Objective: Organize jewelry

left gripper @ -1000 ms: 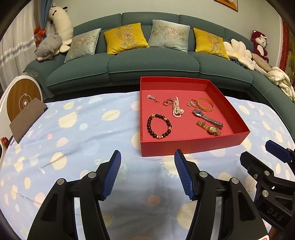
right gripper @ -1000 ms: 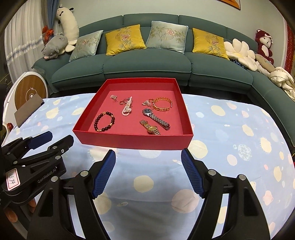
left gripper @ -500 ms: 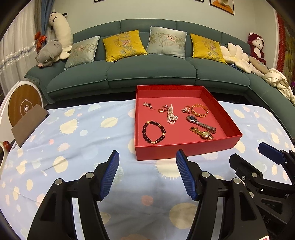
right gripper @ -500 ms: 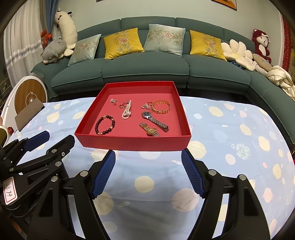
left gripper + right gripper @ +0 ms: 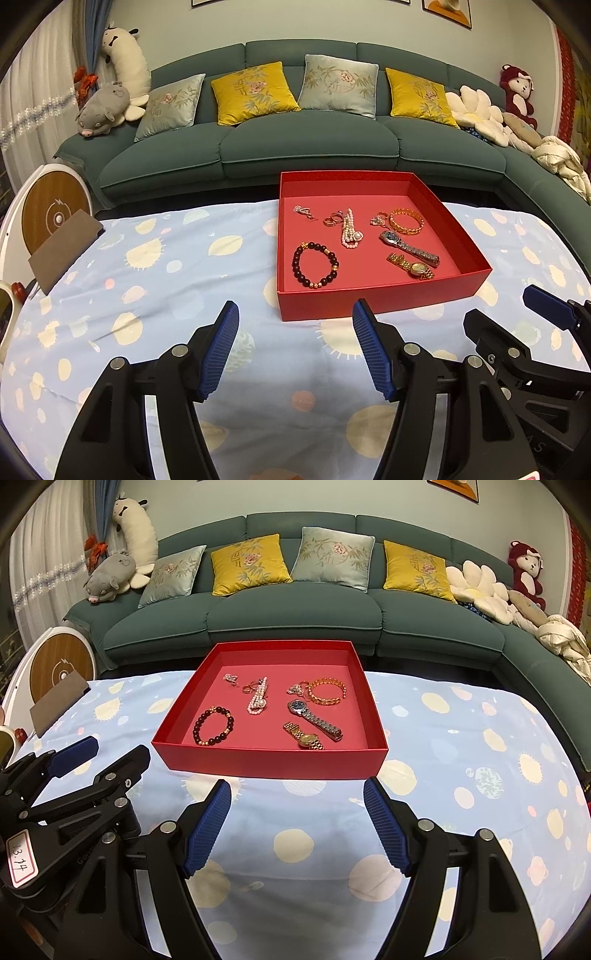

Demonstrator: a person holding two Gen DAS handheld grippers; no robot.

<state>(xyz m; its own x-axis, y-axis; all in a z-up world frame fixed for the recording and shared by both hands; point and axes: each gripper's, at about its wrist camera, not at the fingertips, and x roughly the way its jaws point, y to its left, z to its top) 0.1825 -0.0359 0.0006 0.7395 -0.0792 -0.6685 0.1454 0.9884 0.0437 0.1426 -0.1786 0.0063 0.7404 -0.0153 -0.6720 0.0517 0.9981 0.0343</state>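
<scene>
A shallow red box (image 5: 373, 306) (image 5: 266, 762) stands on the spotted blue cloth. It holds a dark bead bracelet (image 5: 314, 265) (image 5: 213, 725), a pearl strand (image 5: 350, 229) (image 5: 258, 700), a gold bangle (image 5: 405, 220) (image 5: 327, 690), a silver watch (image 5: 408, 247) (image 5: 316, 716), a gold watch (image 5: 412, 266) (image 5: 304, 735), rings (image 5: 333, 218) and a brooch (image 5: 303, 211). My left gripper (image 5: 291, 350) is open and empty in front of the box. My right gripper (image 5: 297, 830) is open and empty in front of the box too.
A teal sofa (image 5: 306, 147) with cushions and plush toys runs behind the table. A brown board (image 5: 62, 251) leans at the table's left edge by a round white and wood device (image 5: 51, 214). Each gripper shows in the other's view.
Both grippers have drawn back and risen a little, so the box looks farther off. The jewelry has not moved and the jaws stay open.
</scene>
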